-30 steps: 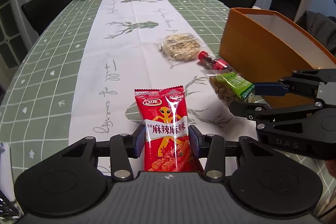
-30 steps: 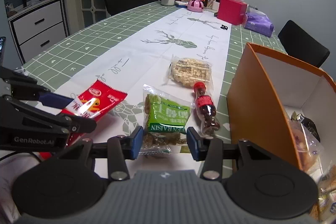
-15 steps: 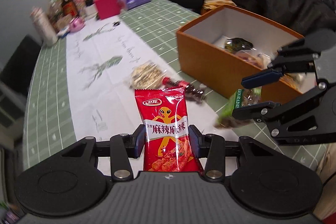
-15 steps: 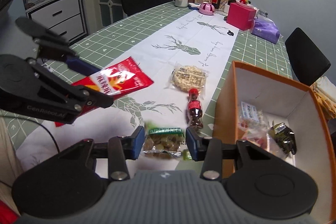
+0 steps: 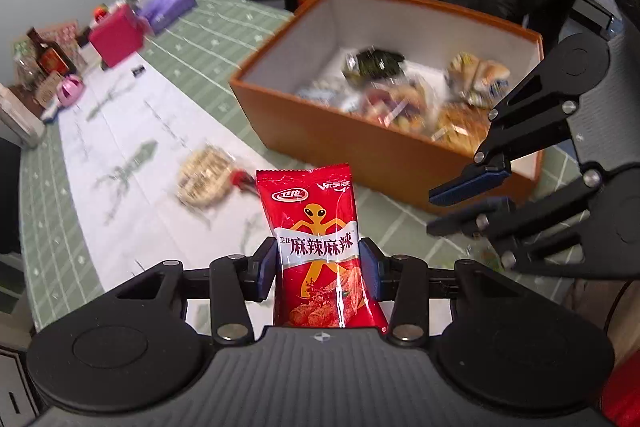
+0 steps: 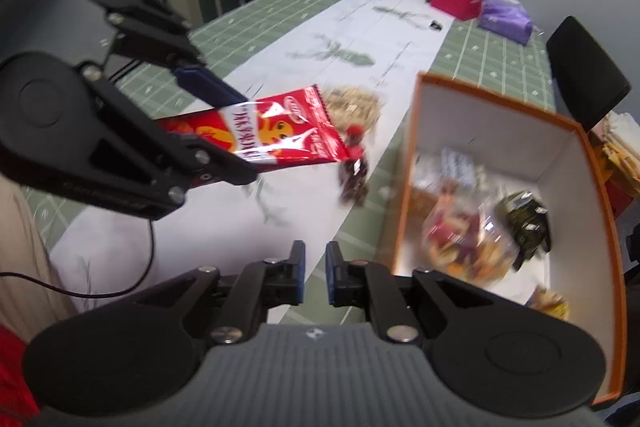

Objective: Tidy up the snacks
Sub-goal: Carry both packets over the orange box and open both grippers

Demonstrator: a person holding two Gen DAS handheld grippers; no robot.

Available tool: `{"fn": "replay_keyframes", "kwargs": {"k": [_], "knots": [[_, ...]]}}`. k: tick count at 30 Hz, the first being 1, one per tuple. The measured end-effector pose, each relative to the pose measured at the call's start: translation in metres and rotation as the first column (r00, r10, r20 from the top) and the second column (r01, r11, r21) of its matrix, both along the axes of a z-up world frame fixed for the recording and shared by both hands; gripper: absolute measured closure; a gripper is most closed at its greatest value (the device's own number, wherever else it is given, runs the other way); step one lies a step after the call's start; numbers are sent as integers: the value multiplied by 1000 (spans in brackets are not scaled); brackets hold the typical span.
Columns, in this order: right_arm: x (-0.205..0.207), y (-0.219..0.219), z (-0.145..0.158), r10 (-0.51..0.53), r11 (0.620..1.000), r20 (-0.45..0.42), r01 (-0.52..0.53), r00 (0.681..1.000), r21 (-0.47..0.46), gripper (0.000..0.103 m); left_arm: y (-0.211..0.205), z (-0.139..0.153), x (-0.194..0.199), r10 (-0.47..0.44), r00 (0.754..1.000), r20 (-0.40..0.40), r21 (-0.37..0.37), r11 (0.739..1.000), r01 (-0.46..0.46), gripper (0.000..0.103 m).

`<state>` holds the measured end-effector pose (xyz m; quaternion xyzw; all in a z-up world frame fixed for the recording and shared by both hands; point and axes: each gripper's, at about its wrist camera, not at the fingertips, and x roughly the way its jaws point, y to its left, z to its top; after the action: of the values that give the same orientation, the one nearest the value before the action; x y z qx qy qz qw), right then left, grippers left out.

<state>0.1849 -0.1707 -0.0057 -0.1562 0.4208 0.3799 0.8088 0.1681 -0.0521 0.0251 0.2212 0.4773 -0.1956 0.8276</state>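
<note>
Clamping the red snack packet [image 5: 320, 247] from both sides, the left gripper [image 5: 319, 265] has it pinched around the middle, packet standing upright with the alien print facing the camera. From the right wrist view that same packet [image 6: 276, 135] sticks out at about 10 o'clock, held up off the table. The right gripper [image 6: 313, 277] has its blue pads nearly together with just a slim gap and nothing between them that I can see; in the left view it sits at 3 o'clock, beside the near wall of the orange box [image 5: 384, 147]. That box is up at 1 o'clock and already has a pile of wrapped snacks in it, kinda blurry. On the white runner [image 5: 132, 131] at 11 o'clock lies a clear bag of pale crackers [image 5: 204, 179], and just beside it a small red-capped bottle [image 6: 354, 167] on its side.
</note>
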Motion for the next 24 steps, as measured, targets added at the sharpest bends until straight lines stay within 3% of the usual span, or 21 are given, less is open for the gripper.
{"fn": "replay_keyframes", "kwargs": {"k": [2,4,6,8,10,14,19,24], "knots": [[-14,1,-10,34,999,-20,-34,999,-1,63,2,-10,-6,-5,1000,-25,-3,1000,5,54],[-26,2,-22,74,997,-47,-76,996,-28,61,5,-15,-11,-12,999,-41,-3,1000,12,54],[-39,4,-31,121,990,-2,-121,993,-74,56,6,-19,-14,-16,998,-52,-1,1000,16,54],[-50,10,-39,190,974,24,-185,982,-130,39,7,-21,-17,-15,998,-58,-1,1000,14,54],[-58,17,-48,233,957,9,-227,972,-182,32,8,-22,-20,-16,998,-57,-2,1000,16,54],[-62,23,-70,226,936,5,-215,974,-279,33,8,-20,-27,-26,998,-53,-9,1000,25,54],[-62,25,-86,179,942,-6,-173,984,-288,34,11,-22,-28,-25,998,-54,-10,1000,25,54],[-66,29,-87,173,939,29,-156,984,-306,50,13,-24,-27,-21,998,-55,-14,1000,20,54]]}}
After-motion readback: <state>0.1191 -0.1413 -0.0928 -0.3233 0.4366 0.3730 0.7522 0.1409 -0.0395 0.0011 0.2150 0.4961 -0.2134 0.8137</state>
